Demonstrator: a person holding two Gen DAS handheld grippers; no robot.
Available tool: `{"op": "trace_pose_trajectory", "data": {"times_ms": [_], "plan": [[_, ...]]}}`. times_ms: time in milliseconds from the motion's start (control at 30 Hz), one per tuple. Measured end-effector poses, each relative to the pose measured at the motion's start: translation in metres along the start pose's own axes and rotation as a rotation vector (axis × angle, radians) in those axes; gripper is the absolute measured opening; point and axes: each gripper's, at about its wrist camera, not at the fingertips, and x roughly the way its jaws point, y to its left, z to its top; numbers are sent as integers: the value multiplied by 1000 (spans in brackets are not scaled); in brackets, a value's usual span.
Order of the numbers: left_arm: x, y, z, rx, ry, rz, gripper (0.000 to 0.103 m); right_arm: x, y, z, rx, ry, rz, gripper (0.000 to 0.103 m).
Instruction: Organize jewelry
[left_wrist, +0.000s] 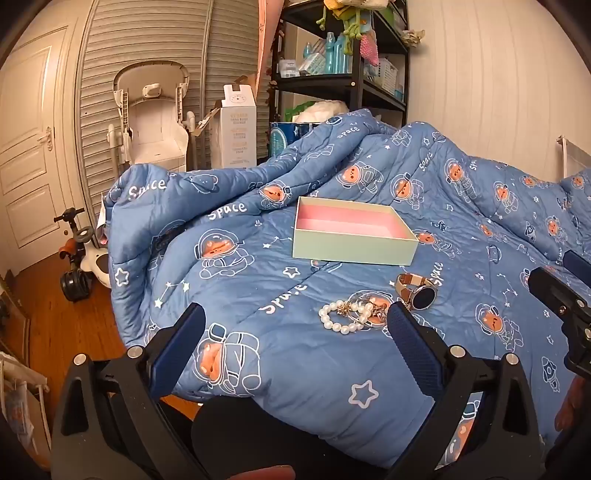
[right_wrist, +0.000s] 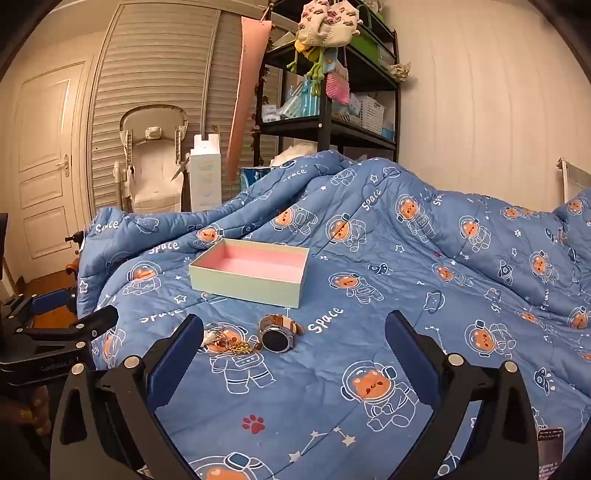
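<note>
An open pale-green box with a pink inside (left_wrist: 352, 236) (right_wrist: 255, 271) sits on the blue space-print quilt. In front of it lie a rose-gold wristwatch with a dark face (left_wrist: 417, 291) (right_wrist: 277, 334), a pearl bracelet (left_wrist: 345, 317) and a small heap of gold chain and rings (right_wrist: 229, 341). My left gripper (left_wrist: 295, 325) is open and empty, just short of the pearls. My right gripper (right_wrist: 293, 334) is open and empty, with the watch between its fingers' line. Its left finger hides the pearls in the right wrist view.
The quilt (left_wrist: 258, 302) (right_wrist: 406, 295) covers the bed, bunched up at the back. Behind stand a black shelf unit (left_wrist: 343, 74), a white carton (left_wrist: 238, 133), a baby seat (left_wrist: 155, 122) and a toy ride-on (left_wrist: 79, 266) on the wooden floor at left.
</note>
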Motion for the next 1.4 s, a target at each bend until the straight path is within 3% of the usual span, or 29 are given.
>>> {"op": "trace_pose_trajectory", "data": {"times_ms": [1400], "plan": [[1, 0, 0, 1, 4, 2, 97, 1, 0, -1, 8, 0, 4, 96]]}}
